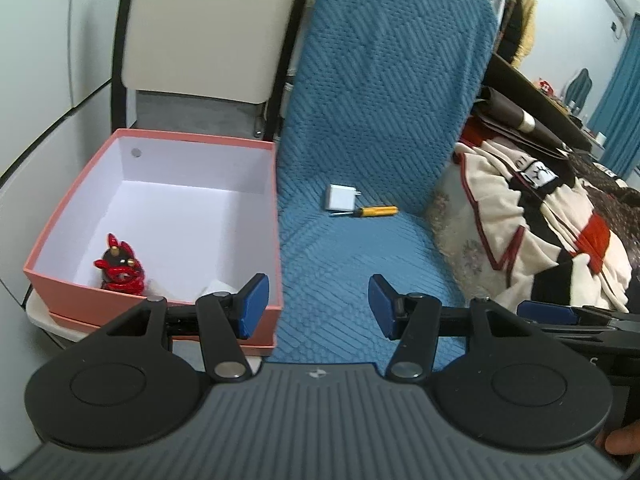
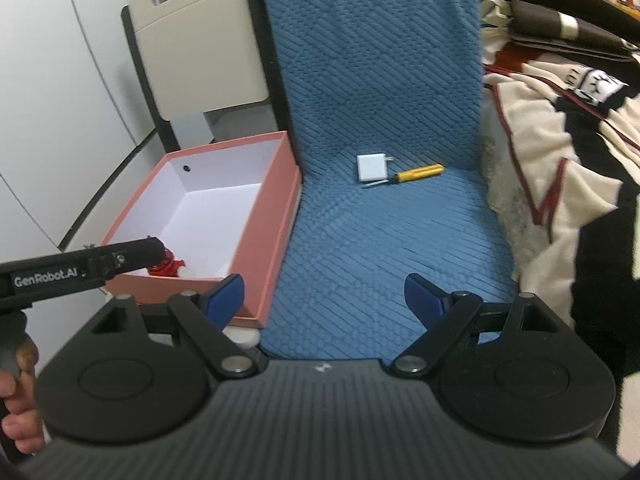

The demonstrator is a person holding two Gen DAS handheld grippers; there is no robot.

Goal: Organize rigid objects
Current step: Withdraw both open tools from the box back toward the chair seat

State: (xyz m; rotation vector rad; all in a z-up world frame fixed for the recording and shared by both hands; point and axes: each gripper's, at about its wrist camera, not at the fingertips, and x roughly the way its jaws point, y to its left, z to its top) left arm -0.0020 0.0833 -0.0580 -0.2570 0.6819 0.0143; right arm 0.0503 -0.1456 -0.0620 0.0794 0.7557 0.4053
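Observation:
A pink box (image 1: pixel 60 216) with a white inside stands left of a blue-covered chair seat (image 1: pixel 360 264). A red and black figurine (image 1: pixel 120 266) lies in the box's near corner; it shows partly in the right wrist view (image 2: pixel 166 266). A white charger (image 1: pixel 340 197) and a yellow screwdriver (image 1: pixel 372 211) lie at the back of the seat, also in the right wrist view: charger (image 2: pixel 372 167), screwdriver (image 2: pixel 418 172). My left gripper (image 1: pixel 316 304) is open and empty over the seat's front, beside the box. My right gripper (image 2: pixel 324 300) is open and empty over the seat's front.
A beige chair back (image 1: pixel 208 28) stands behind the box. A patterned blanket and clothes (image 1: pixel 540 216) pile up right of the seat. The pink box (image 2: pixel 276 216) touches the seat's left edge. The left gripper's body (image 2: pixel 80 270) crosses the box's near corner.

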